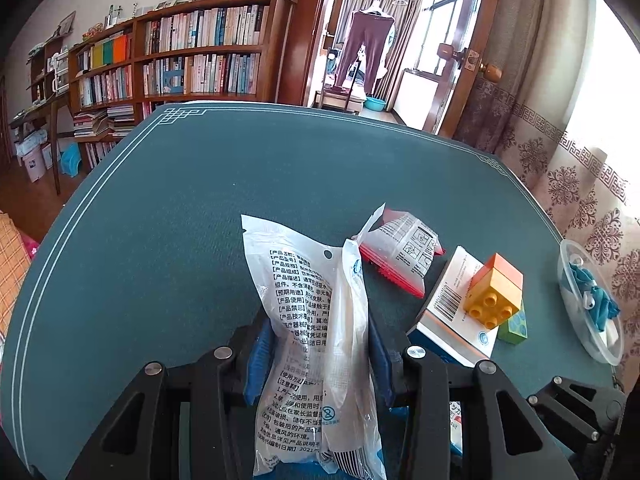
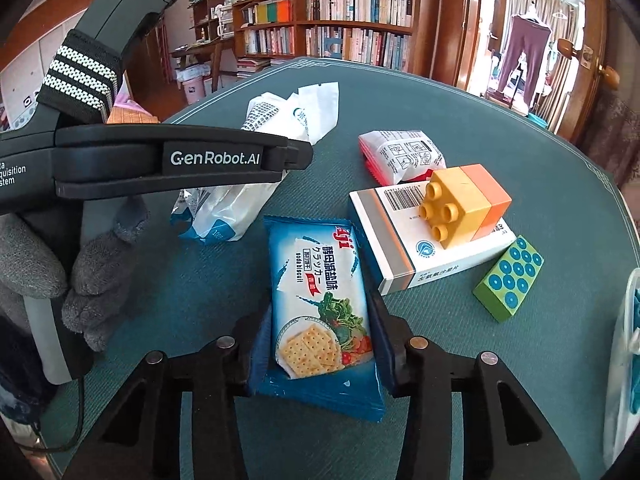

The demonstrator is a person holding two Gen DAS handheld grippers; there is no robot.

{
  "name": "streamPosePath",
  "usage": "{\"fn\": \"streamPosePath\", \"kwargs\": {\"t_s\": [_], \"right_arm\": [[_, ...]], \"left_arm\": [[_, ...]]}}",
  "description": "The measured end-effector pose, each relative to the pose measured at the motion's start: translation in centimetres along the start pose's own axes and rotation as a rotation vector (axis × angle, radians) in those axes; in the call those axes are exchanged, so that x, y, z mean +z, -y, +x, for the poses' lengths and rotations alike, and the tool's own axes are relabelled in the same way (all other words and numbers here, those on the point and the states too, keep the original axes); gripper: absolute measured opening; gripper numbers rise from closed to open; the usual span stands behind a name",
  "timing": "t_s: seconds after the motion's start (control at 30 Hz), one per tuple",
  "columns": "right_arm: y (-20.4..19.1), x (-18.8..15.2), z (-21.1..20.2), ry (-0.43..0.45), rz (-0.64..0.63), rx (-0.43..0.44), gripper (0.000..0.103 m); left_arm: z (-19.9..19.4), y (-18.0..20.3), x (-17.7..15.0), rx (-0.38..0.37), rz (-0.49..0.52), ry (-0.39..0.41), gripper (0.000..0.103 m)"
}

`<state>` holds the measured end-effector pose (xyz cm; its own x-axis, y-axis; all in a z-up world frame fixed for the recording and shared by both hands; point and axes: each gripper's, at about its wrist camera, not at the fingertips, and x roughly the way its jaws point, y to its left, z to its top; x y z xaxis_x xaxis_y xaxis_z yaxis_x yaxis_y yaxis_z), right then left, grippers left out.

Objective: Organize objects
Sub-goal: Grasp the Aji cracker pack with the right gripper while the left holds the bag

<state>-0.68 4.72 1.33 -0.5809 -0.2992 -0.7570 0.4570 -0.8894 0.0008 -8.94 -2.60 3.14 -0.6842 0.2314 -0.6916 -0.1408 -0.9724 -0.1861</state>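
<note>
Daylight floods both views from a window (image 1: 600,92) at two o'clock, blown out to white. The teal table (image 1: 180,220) is evenly lit and sharp. Fisheye bending and dark vignetting mark the corners.

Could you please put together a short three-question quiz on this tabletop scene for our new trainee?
1. True or false: the yellow-and-orange block rests on the white carton.
2. What does the right claw grip? A) the green dotted block B) the blue cracker packet C) the clear bowl
3. Fill in: the left claw is shut on a white ______ printed with black text.

Key
1. True.
2. B, the blue cracker packet; the green dotted block lies apart on the table, and the clear bowl sits at the table's right edge.
3. Pouch: the white pouch.
</note>
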Motion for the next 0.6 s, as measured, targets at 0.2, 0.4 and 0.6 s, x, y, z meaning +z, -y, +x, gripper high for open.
{"fn": "streamPosePath", "kwargs": {"t_s": [0.2,0.4,0.6], "right_arm": [[0.2,-1.0,-1.2,-0.005,0.043,0.048,0.043],[1.4,-1.6,-3.3,0.026,0.125,0.083,0.043],[3.0,-2.2,-5.5,0.065,0.179,0.07,0.043]], "left_arm": [[-0.4,0.1,0.1,-0.022,0.001,0.013,0.046],[-0.8,0.7,0.0,-0.032,0.019,0.03,0.046],[-1.3,1.4,-0.2,-0.03,0.028,0.044,0.046]]}}
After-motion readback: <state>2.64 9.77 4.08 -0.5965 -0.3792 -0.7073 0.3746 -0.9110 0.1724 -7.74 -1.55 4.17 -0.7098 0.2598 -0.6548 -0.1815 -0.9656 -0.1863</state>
